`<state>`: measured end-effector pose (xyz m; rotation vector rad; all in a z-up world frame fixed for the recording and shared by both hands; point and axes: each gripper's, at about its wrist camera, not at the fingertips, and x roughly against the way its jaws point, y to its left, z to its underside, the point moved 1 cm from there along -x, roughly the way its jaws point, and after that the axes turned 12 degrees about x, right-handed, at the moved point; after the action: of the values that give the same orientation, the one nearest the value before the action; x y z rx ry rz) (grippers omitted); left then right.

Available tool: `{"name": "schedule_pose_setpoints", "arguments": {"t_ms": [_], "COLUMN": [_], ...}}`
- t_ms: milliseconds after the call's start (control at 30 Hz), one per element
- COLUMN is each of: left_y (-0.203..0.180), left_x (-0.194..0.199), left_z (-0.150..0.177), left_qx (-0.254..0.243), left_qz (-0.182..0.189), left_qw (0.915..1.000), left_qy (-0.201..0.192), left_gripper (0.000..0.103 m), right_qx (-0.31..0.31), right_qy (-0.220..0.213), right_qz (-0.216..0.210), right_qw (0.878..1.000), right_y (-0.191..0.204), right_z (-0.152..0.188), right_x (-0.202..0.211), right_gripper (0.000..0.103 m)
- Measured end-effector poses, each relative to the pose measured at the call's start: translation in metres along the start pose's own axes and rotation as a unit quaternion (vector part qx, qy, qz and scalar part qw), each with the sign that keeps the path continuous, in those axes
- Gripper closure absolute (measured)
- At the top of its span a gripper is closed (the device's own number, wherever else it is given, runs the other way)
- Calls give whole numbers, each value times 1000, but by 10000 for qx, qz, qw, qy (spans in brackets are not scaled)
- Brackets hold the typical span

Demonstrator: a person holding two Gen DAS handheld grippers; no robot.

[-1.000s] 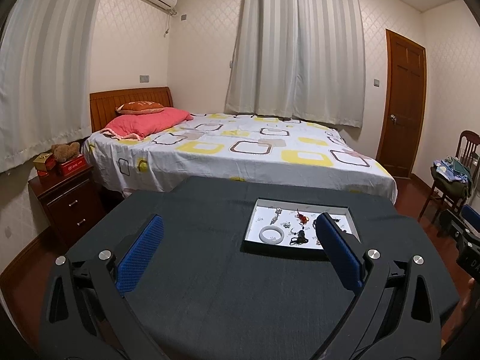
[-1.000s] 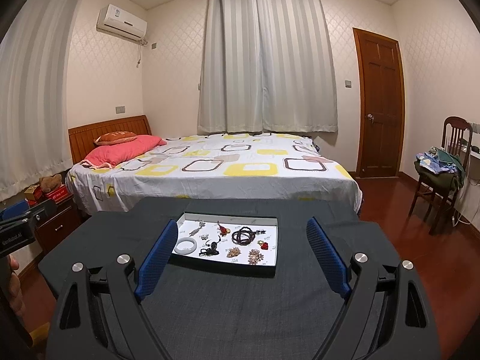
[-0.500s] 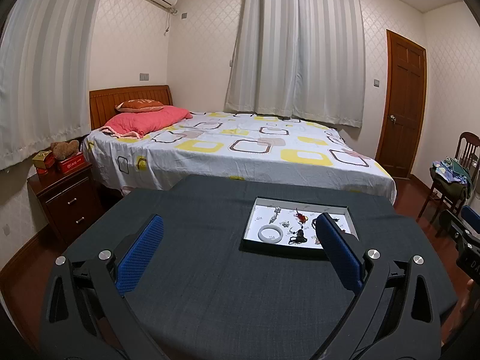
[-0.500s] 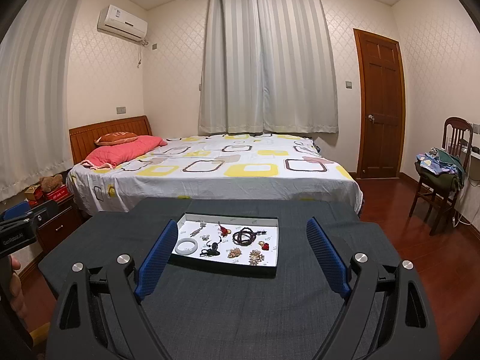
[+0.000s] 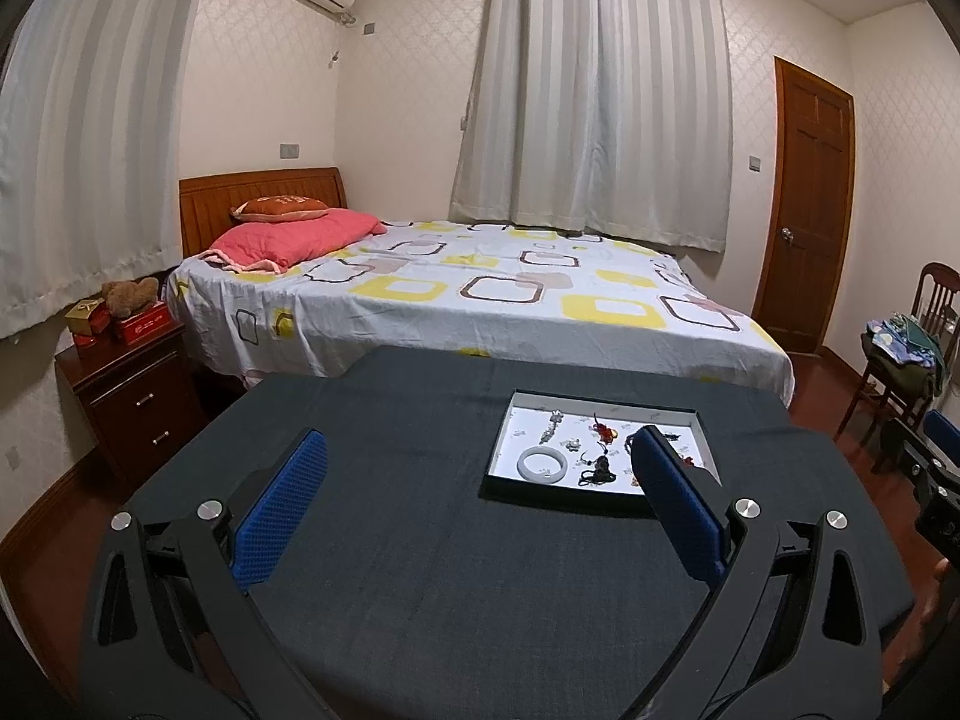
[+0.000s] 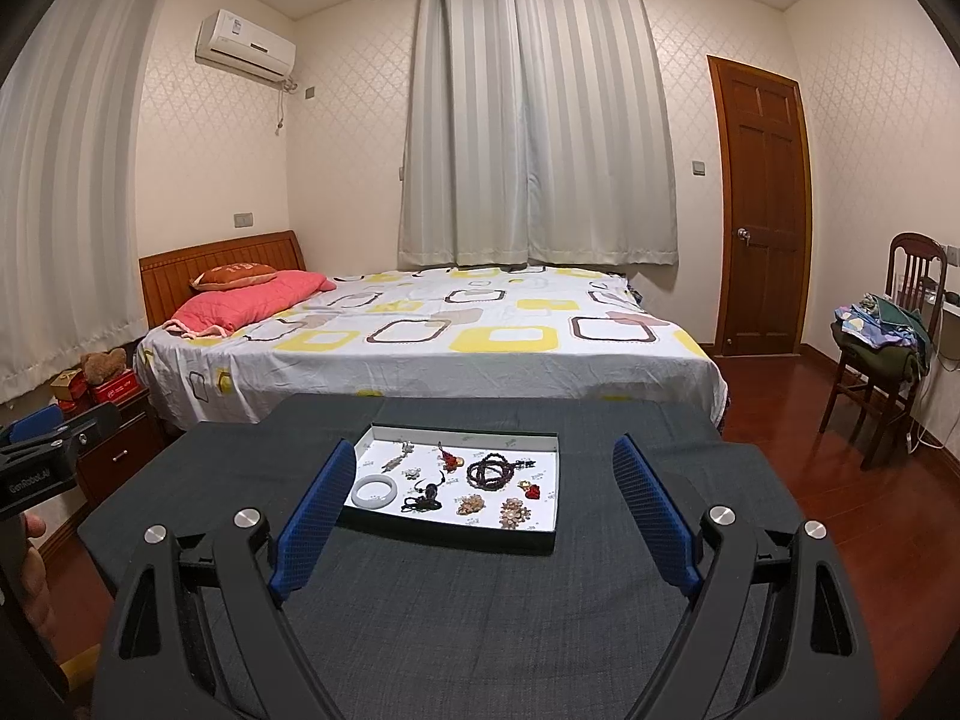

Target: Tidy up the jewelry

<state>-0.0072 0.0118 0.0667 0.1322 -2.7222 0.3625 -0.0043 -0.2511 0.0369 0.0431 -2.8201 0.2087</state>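
A shallow black tray (image 6: 456, 540) with a white floor lies on a dark cloth-covered table (image 6: 480, 612). In it are a white bangle (image 6: 375, 491), a dark bead bracelet (image 6: 487, 473), a red charm (image 6: 451, 461), a black cord piece (image 6: 423, 497) and several brooches. My right gripper (image 6: 477, 462) hovers open just short of the tray, nothing between its blue pads. My left gripper (image 5: 477, 450) is open too, left of the tray (image 5: 510, 420); its right finger (image 5: 672, 492) hides the tray's right part. The bangle (image 5: 543, 464) shows there.
A bed (image 6: 420, 348) stands right behind the table. A wooden nightstand (image 5: 132, 384) with boxes sits left, a chair (image 6: 882, 360) with clothes right, a door (image 6: 762, 210) beyond. A hand (image 6: 30, 564) holds the left gripper at the right view's left edge.
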Motion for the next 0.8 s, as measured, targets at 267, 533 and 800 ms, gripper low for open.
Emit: {"name": "schedule_pose_setpoints", "arguments": {"t_ms": [267,533,800], "left_y": [4,4,3], "left_x": [-2,-1,-3], "left_z": [-1,-2,-1], "left_qx": [6,4,-26], "left_qz": [47,24,51], "left_qw": [10000,10000,10000], "left_qy": [64,-5,26], "left_gripper": [4,4,4], "right_qx": [8,4,6], "right_qy": [12,17,20], "right_qz": [4,2,6], "right_qw": [10000,10000,10000], "right_y": [0,3,4], "right_z": [0,0,0], "right_x": [0,1,1], "right_gripper": [18,18,18]}}
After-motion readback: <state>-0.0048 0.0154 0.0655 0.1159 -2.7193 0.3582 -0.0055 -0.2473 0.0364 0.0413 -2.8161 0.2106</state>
